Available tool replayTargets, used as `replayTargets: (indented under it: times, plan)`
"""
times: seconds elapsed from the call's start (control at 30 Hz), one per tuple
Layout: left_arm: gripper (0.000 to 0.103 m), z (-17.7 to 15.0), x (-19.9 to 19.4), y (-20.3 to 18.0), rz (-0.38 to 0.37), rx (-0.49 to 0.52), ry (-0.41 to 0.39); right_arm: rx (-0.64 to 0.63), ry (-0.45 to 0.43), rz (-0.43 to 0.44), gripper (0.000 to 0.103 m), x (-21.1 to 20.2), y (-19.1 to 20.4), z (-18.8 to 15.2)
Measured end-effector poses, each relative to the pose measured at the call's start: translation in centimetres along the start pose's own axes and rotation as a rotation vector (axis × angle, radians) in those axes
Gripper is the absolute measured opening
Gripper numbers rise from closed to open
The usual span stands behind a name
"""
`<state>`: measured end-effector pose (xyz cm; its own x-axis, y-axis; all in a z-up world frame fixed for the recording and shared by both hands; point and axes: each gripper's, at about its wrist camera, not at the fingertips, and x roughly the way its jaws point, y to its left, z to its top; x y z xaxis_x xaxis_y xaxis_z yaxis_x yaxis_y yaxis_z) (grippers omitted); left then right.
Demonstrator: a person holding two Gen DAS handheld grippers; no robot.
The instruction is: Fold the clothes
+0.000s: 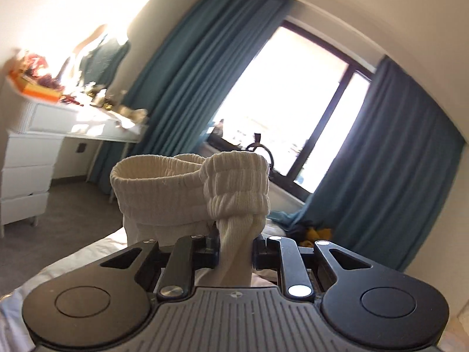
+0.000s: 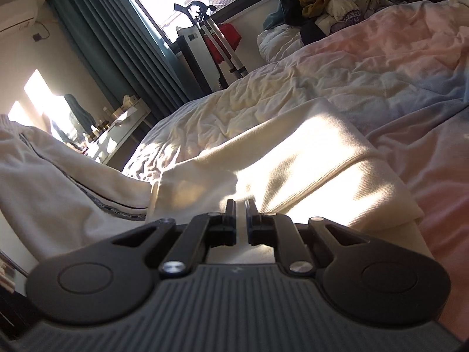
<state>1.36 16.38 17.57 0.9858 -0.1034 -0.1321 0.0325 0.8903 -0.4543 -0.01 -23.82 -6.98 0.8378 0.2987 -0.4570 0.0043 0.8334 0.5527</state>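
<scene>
Left gripper (image 1: 234, 249) clamps the cream ribbed-knit garment's cuff (image 1: 234, 193); right gripper (image 2: 240, 208), jaws narrowly apart and empty, should pin the folded cream cloth (image 2: 293, 158) near the bed's (image 2: 381, 67) edge.

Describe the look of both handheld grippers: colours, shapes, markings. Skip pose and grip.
The left gripper and right gripper look alike: matte black linkage arms with triangular cut-outs, silver rivets at the pivots, two round black discs at the rear corners, and a grey ribbed body bearing a small round emblem. The fingers are thin black plates edged in blue. No cables or sleeves show.
</scene>
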Motion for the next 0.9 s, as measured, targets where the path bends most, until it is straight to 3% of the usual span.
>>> replayTargets:
  times: [0.2, 0.4, 0.7, 0.83, 0.9]
  plan:
    - [0.019, -3.9, 4.7, -13.2, -0.18, 0.149, 0.046, 0.092, 0.026, -0.156, 0.01, -1.8, -3.4, 0.9]
    - [0.019, -12.7, 9.2, -21.7, -0.286, 0.27, 0.176, 0.214, -0.085, -0.245, 0.011, -5.2, -7.3, 3.4]
    - [0.019, -28.1, 14.7, -25.4, -0.391, 0.48, 0.436, 0.461, -0.304, -0.298, 0.011, -10.7, -14.8, 6.4]
    - [0.022, -31.7, 13.1, -23.5, -0.439, 0.551, 0.46, 0.527, -0.302, -0.252, 0.011, -10.6, -16.2, 6.6]
    - [0.03, -32.8, 11.5, -22.9, -0.472, 0.582, 0.458, 0.53, -0.293, -0.215, 0.011, -10.2, -16.1, 6.7]
